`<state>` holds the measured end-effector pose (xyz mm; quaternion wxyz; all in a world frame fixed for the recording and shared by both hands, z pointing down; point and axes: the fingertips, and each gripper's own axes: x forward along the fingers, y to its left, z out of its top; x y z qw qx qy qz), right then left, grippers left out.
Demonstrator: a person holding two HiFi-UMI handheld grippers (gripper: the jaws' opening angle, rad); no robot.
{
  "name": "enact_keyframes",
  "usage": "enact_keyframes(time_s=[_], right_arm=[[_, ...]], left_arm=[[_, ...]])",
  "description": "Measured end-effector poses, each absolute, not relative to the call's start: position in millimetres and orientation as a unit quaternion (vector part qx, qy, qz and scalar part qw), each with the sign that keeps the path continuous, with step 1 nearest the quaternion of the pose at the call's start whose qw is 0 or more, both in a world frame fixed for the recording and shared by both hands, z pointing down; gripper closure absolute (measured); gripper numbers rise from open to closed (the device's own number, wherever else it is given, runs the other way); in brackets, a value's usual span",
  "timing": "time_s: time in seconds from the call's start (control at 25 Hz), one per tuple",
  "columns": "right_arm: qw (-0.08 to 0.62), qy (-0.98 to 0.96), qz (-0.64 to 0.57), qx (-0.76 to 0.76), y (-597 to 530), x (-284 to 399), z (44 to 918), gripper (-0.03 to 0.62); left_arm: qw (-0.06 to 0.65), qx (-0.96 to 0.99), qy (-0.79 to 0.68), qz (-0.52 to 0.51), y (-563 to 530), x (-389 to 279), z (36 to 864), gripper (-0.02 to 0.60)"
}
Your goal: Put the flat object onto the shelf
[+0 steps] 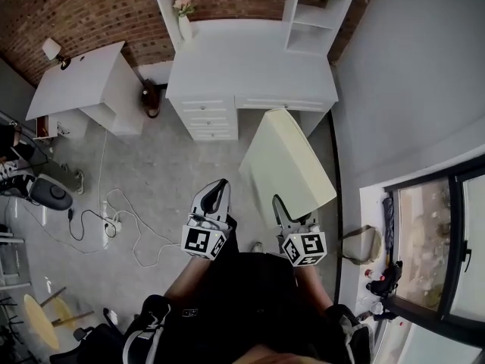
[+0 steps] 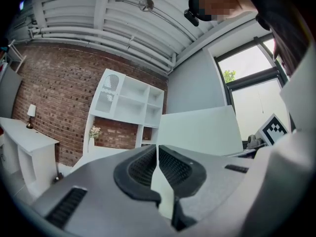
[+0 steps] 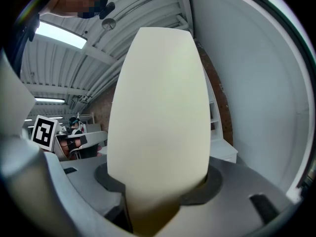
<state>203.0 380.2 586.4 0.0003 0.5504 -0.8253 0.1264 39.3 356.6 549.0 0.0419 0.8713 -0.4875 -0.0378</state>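
Clamped in the right hand-held gripper (image 3: 159, 194), the cream flat board (image 1: 286, 165) points lengthwise toward the white shelf (image 1: 311, 23), seen whole only from the head view, while the left hand-held gripper (image 2: 158, 158) sits with jaws together, empty.

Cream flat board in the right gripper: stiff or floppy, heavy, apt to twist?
Probably stiff: the cream flat board juts unsagging, clamped at one end by the right gripper. Likely light, since one gripper carries it. The long overhang may lever it loose.
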Motion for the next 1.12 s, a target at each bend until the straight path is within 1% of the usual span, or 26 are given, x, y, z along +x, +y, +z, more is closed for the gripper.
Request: enact_keyframes(time_s=[0.32, 0.6, 0.88, 1.12], right_arm=[[-0.007, -0.811, 0.105, 0.576, 251, 152, 566, 0.316], [-0.004, -0.804, 0.108, 0.585, 169, 115, 558, 0.317], [0.003, -0.804, 0.115, 0.583, 102, 113, 560, 0.318], [-0.002, -0.819, 0.11, 0.563, 15, 130, 570, 0.318]], left_arm=[[0.033, 0.888, -0.455, -0.049, 231, -3, 529, 0.561], [0.036, 0.897, -0.437, -0.05, 149, -34, 525, 0.561], [0.066, 0.888, -0.453, -0.052, 79, -46, 538, 0.561], [0.046, 0.875, -0.48, -0.048, 4, -40, 537, 0.561]])
